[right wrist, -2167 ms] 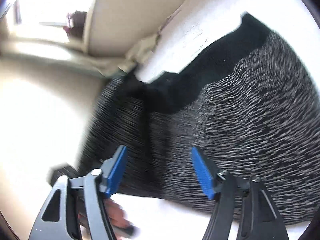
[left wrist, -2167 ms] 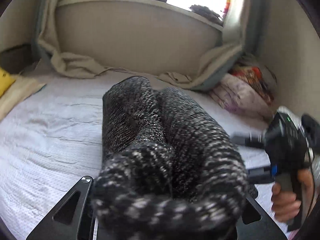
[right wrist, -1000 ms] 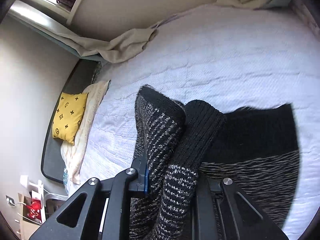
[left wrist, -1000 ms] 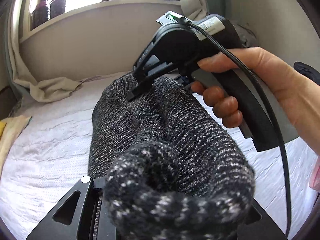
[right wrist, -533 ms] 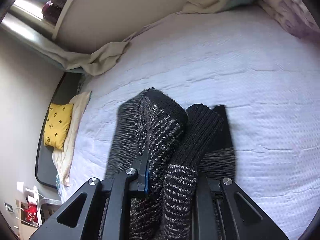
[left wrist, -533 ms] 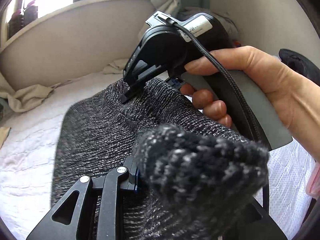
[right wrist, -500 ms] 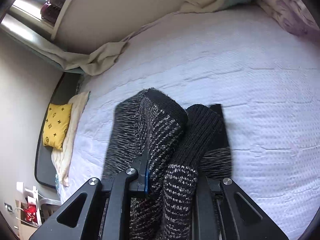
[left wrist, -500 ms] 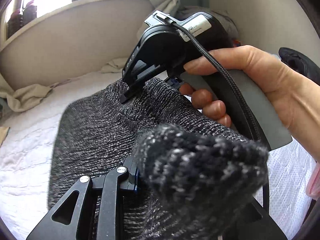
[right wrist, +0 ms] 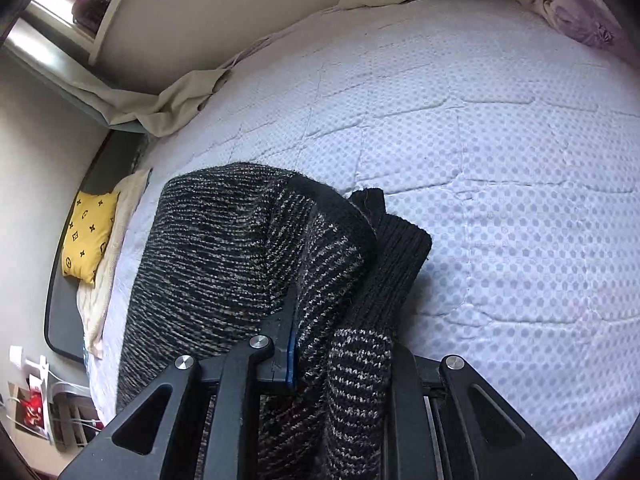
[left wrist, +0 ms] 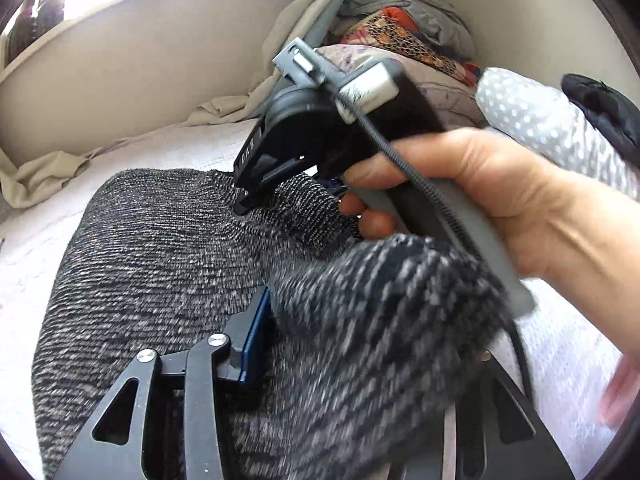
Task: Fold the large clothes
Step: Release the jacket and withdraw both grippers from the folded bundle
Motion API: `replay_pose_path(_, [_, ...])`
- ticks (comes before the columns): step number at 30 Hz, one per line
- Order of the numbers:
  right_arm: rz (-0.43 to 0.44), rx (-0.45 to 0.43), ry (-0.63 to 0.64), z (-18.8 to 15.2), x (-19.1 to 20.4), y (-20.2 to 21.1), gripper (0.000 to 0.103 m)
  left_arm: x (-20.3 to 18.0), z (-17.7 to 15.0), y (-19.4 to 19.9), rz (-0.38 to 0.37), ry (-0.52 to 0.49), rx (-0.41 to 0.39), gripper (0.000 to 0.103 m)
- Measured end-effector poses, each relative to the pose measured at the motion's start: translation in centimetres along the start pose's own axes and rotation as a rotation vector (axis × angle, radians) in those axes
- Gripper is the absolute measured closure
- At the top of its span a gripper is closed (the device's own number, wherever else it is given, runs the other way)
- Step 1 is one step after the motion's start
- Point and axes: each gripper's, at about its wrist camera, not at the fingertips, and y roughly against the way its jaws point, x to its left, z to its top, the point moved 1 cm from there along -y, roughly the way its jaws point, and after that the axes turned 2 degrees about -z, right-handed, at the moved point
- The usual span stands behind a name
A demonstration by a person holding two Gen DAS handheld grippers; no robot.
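Note:
A black-and-grey knit sweater (left wrist: 160,264) hangs between both grippers above the white quilted bed (right wrist: 500,168). My left gripper (left wrist: 360,332) is shut on a bunched fold of the sweater. Its right finger is hidden by the knit. My right gripper (right wrist: 340,344) is shut on another bunch of the sweater (right wrist: 224,256), with the black ribbed hem folded over its fingers. The right gripper also shows in the left wrist view (left wrist: 280,188), held by a hand, biting the sweater's far edge.
A beige sheet (right wrist: 168,108) is crumpled along the wall. A yellow patterned cushion (right wrist: 88,236) lies on a dark bench at the bed's left. Folded bedding and clothes (left wrist: 404,44) are stacked in the right corner. A polka-dot pillow (left wrist: 552,124) lies at the right.
Both grippers have closed on the sweater and lifted it off the bed. The sweater has spread wider to the left, and the left gripper has turned towards the right corner.

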Motion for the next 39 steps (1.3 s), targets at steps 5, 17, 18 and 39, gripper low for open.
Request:
replay_pose_path(5, [-0.006, -0.021, 0.019, -0.1, -0.6, -0.1, 0.088, 0.7, -1.9, 4.9, -0.074, 0.001, 0.024, 0.045])
replay_pose_path(17, [-0.086, -0.048, 0.010, -0.3, -0.8, 0.8, 0.082, 9.3, -4.2, 13.8, 0.083, 0.135, -0.012, 0.036])
replay_pose_path(18, [-0.092, -0.048, 0.000, -0.3, -0.8, 0.9, 0.077, 9.7, -4.2, 13.8, 0.087, 0.147, -0.008, 0.036])
replay_pose_path(39, [-0.411, -0.138, 0.336, -12.5, 12.9, 9.4, 0.060, 11.2, -3.9, 10.3, 0.139, 0.079, 0.138, 0.036])
